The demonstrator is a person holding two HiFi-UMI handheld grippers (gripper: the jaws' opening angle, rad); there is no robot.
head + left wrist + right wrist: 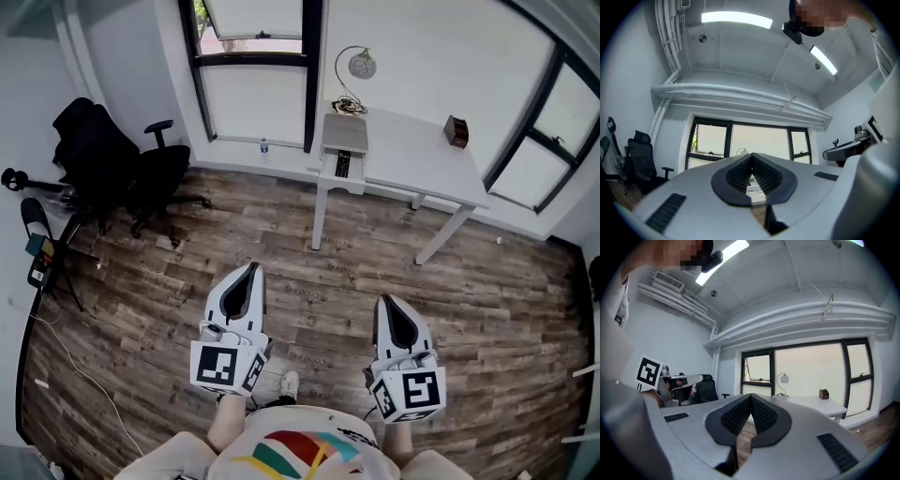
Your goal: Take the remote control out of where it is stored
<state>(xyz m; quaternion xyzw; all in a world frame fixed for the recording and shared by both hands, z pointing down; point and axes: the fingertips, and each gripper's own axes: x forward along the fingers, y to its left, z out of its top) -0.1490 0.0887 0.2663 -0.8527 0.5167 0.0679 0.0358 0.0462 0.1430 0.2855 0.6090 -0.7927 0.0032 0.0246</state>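
Both the left tongs [250, 269] and the right tongs [387, 302] are shut and hold nothing. The remote control [342, 164] lies far ahead in the open drawer [357, 174] of the surface [412, 150]. I'd say its long side runs near to far, about midway between them.

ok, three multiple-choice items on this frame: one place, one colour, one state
1. Where does the remote control lie?
A. on the floor
B. in the open drawer of the white desk
C. on the window sill

2. What colour is the office chair?
A. black
B. red
C. white

3. How do the jaws of the right hand-held gripper stand?
A. wide apart
B. shut on the remote control
C. shut, with nothing between them

Answers:
1 B, the dark remote shows inside the pulled-out drawer.
2 A, seat and back are black.
3 C, the pads meet in the right gripper view.
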